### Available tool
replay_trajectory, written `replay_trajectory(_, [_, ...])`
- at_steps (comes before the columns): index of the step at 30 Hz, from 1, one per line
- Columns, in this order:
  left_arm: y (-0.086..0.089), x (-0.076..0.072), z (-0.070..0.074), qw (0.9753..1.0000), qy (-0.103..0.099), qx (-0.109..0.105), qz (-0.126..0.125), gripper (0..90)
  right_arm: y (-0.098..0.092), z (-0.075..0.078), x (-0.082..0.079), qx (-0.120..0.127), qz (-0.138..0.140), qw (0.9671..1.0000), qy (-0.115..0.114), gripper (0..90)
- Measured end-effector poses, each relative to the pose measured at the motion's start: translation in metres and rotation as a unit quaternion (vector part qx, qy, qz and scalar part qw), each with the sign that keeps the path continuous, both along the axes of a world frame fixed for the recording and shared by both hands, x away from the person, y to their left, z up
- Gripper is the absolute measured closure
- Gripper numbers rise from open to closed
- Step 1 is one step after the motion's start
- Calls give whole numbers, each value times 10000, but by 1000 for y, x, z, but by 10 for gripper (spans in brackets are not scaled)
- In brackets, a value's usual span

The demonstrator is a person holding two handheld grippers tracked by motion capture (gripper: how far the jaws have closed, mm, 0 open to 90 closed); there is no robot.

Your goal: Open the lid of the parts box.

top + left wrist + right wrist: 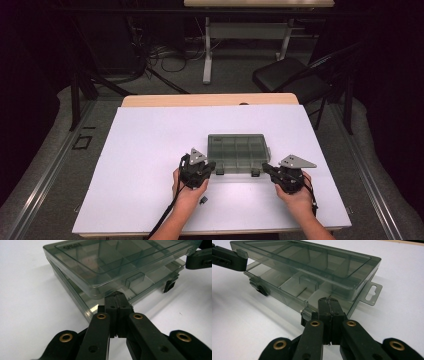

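Smoky compartment box (239, 152), lid ajar, on white bench (150, 165); left gripper (212, 167) and right gripper (266, 169) closed at its front edge, gripping nothing.

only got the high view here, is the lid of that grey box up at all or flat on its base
observer: the lid is ajar, its front edge raised off the base in both gripper views.
operator: are the left jaws open
observer: no, the left hand-held gripper has its jaws shut, tip at the gap under the lid's front edge.
operator: and the right one
observer: the right hand-held gripper is shut too, tip against the front rim near the corner with the hang tab.
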State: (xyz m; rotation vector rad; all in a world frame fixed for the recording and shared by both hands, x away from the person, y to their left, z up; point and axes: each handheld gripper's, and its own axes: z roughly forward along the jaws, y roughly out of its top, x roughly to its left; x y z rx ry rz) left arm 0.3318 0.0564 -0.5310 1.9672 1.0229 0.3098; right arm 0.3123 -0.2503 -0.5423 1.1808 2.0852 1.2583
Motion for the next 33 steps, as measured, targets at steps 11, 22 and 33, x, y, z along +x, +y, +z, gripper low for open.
replay_trajectory(11, [-2,13,20,9999,-64,84,-50,900,10,15,15,-40,-19,10000,-39,900])
replay_trajectory(22, [-1,33,37,9998,-99,-117,129,900,11,31,33,94,-232,9996,-141,900])
replay_trajectory(33, [-3,40,45,9995,-233,-64,206,900,15,39,41,120,-260,9992,-266,900])
